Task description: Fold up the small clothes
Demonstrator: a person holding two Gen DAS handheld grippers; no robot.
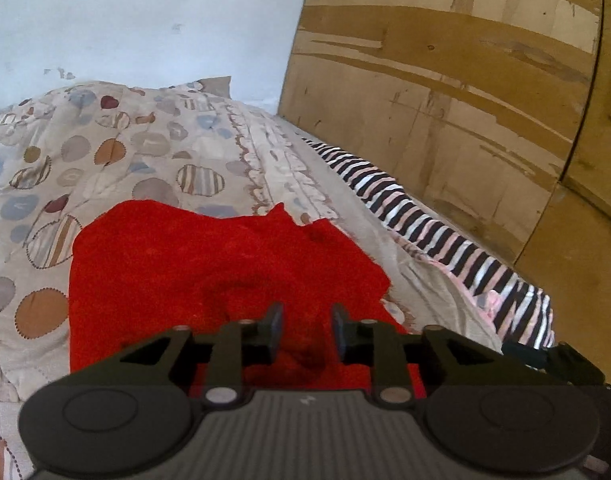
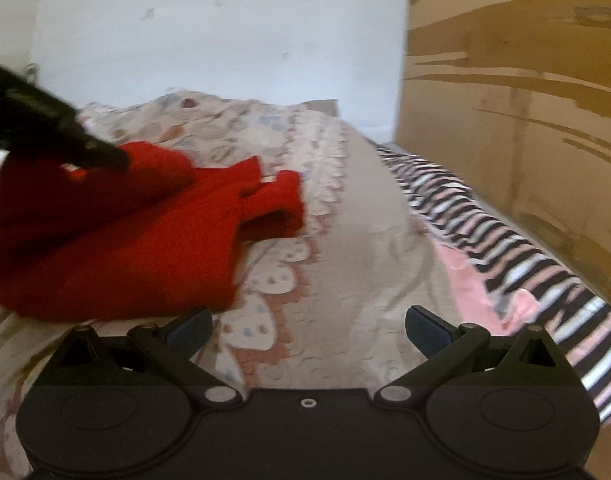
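One red garment [image 1: 209, 264] bunched on the patterned quilt [image 1: 145, 152] of the bed, with a striped cloth [image 1: 433, 224] at two o'clock along the brown board [image 1: 445, 100]. Left tool [image 1: 307, 334] angled down over the red fabric, jaws parted, gripping nothing. Right tool [image 2: 307, 330] wide open over bare quilt, garment at ten o'clock.

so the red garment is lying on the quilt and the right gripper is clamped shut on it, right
Not quite. The red garment is lying on the quilt, but the right gripper is open and holds nothing; the garment lies beside it. The right wrist view shows this.
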